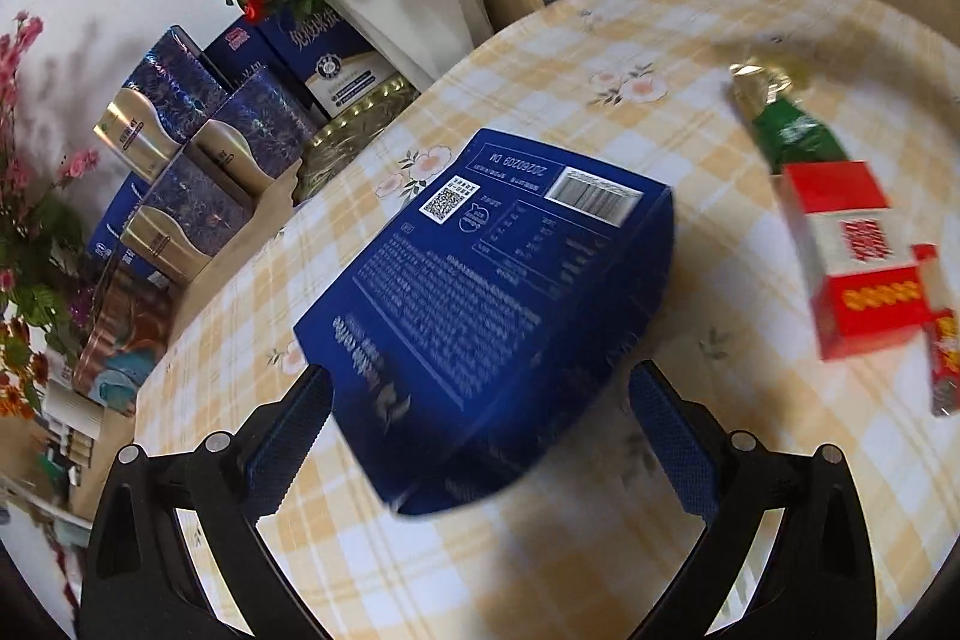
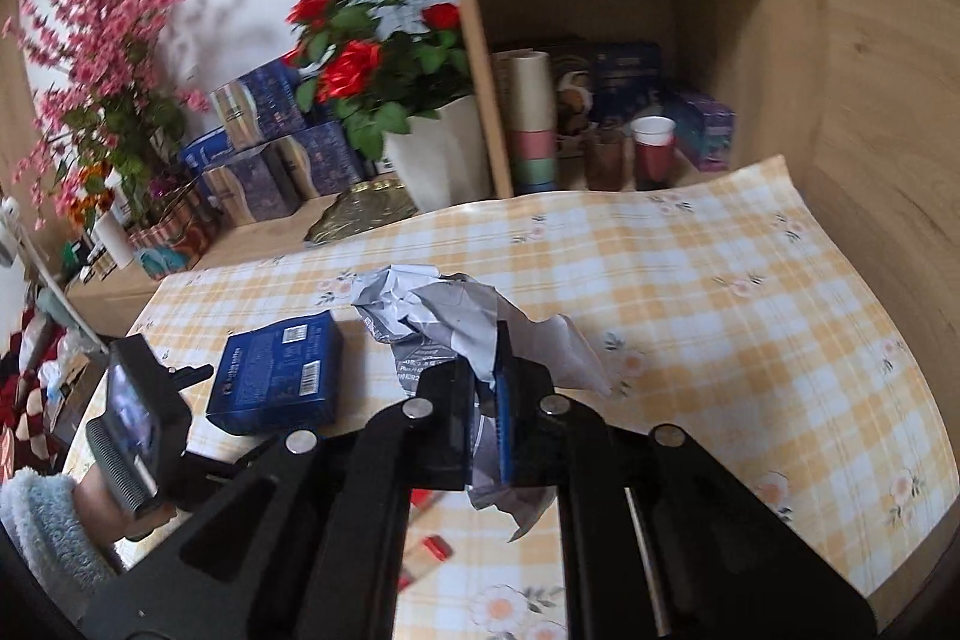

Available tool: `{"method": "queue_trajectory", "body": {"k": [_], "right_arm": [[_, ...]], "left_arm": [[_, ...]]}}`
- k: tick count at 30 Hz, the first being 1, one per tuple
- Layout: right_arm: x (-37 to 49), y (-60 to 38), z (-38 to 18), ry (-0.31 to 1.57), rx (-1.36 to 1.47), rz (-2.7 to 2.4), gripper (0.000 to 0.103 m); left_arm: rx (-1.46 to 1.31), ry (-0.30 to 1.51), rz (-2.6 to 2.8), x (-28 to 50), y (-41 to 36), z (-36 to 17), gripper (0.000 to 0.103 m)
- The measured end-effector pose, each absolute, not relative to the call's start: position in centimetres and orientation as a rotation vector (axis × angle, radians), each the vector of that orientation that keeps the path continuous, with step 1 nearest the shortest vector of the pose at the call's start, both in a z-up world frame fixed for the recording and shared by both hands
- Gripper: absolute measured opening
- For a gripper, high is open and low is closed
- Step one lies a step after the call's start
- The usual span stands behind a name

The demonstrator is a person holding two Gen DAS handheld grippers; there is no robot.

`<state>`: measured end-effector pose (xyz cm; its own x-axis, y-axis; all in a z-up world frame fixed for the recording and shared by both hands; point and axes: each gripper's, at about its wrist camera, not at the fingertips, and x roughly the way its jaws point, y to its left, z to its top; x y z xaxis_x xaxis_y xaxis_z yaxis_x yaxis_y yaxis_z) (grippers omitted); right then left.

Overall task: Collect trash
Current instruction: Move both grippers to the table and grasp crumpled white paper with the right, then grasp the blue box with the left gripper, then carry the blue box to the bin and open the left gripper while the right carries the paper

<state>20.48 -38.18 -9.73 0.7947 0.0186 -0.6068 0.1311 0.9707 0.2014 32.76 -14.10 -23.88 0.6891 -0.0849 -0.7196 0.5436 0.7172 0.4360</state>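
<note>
Here, red roses (image 2: 366, 34) in white vase (image 2: 441, 160)

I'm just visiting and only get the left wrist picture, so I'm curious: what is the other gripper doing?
Observer: The right gripper is shut on a crumpled grey wrapper.
Operator: Is that wrapper lying on the table?
Observer: No, it hangs from the jaws above the checked tablecloth.
Operator: Can you see my gripper from there?
Observer: Yes, the left gripper sits just left of the blue box, held by a hand in a fluffy sleeve.
</note>
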Motion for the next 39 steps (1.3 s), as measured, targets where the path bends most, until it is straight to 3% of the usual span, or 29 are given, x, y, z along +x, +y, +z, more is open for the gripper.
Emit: {"method": "queue_trajectory", "body": {"k": [10, 12, 13, 15, 19, 26, 39], "right_arm": [[17.8, -40.6, -10.3, 0.652, 0.285, -0.085, 0.009], [17.5, -40.6, -10.4, 0.656, 0.291, -0.085, 0.009], [17.3, -40.6, -10.5, 0.658, 0.292, -0.084, 0.009], [17.1, -40.5, -10.5, 0.660, 0.296, -0.079, 0.009], [16.6, -40.2, -10.5, 0.663, 0.302, -0.070, 0.009], [16.1, -38.9, -10.2, 0.662, 0.315, -0.038, 0.009], [13.7, -35.2, -8.4, 0.660, 0.292, 0.024, 0.009]], "left_arm": [[0.763, 0.764, -0.348, 35.5, -15.7, -25.2, 0.094], [0.774, 0.768, -0.367, 35.6, -15.9, -24.9, 0.070], [0.793, 0.751, -0.375, 35.3, -16.1, -24.7, 0.065], [0.805, 0.698, -0.401, 34.7, -16.1, -23.5, 0.046], [0.671, 0.682, -0.452, 35.2, -14.0, -19.3, 0.034], [0.244, 0.806, -0.457, 38.2, -6.2, -13.3, 0.016], [0.015, 0.901, -0.451, 33.1, 1.7, -11.5, 0.015]]}}
